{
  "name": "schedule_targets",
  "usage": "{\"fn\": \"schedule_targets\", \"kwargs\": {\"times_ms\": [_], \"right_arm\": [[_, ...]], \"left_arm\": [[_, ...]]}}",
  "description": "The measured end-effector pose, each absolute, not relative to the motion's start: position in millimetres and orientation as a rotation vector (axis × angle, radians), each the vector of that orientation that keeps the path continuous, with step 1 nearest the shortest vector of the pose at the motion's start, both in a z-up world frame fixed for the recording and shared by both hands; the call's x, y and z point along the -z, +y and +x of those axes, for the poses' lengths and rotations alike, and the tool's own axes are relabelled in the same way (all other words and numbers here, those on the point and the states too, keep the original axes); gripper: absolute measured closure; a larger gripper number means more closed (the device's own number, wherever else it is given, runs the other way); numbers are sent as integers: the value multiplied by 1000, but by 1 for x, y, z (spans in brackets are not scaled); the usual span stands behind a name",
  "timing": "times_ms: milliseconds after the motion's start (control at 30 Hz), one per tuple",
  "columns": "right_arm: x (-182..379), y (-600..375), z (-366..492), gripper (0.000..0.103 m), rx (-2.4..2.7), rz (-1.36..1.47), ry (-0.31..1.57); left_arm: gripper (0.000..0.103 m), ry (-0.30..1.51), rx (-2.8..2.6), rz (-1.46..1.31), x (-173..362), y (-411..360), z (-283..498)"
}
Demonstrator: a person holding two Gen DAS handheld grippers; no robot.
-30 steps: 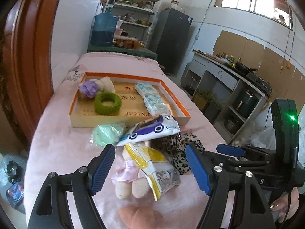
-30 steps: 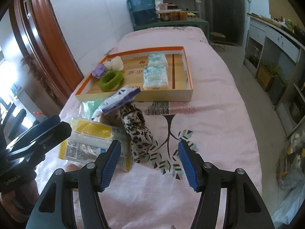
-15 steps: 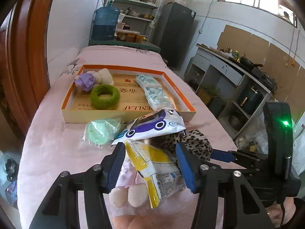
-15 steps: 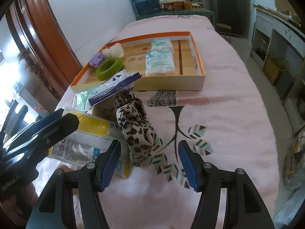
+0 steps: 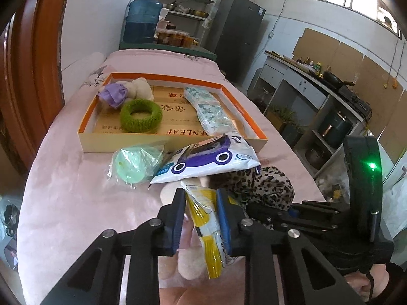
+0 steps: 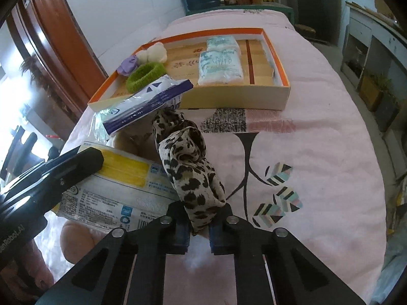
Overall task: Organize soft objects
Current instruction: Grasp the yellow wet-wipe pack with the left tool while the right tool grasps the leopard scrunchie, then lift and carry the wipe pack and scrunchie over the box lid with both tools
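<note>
- Two pairs of tongs at work on one heap: left tongs (image 5: 201, 218) clamped on the yellow packet (image 5: 207, 225), right tongs (image 6: 199, 231) clamped on the near end of the leopard-print cloth (image 6: 188, 165).
- Both grips taken at the near edge, probably so each piece can be drawn clear of the pile without dragging its neighbours.
- Packet and cloth lying side by side and touching on the pink tabletop (image 6: 318, 152), short of the orange-rimmed tray (image 6: 283, 76).
- Purple-and-white pouch (image 5: 208, 160) propped over the far part of the heap, so likely to slide once either piece is lifted.
- Bagged green item (image 5: 133, 164) just beside that pouch, close to the tray's near wall.
- Already sorted in the tray: green ring (image 5: 141, 115), purple and cream soft pieces on the left, tissue packs (image 6: 220, 62) on the right; middle floor bare, a likely spot for the next items.
- Plush toy (image 5: 188, 267) partly hidden under the packet.
</note>
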State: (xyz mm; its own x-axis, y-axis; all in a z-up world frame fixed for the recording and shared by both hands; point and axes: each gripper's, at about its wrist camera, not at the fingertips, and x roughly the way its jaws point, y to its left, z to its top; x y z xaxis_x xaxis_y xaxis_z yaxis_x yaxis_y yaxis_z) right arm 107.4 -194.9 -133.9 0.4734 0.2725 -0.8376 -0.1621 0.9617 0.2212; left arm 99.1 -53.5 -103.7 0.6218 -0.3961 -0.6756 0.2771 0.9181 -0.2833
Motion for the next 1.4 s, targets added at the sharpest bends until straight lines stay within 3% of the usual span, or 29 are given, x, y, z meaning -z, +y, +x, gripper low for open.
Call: {"fn": "schedule_targets", "kwargs": {"times_ms": [300,1400], "right_arm": [[130,-198,104,95,-258,131,1029],[48,-210,62,96,-234,101,828]], "left_arm": [[88,764,457,-167,97,-59,88],[92,516,459,-124,35,-42,46]]}}
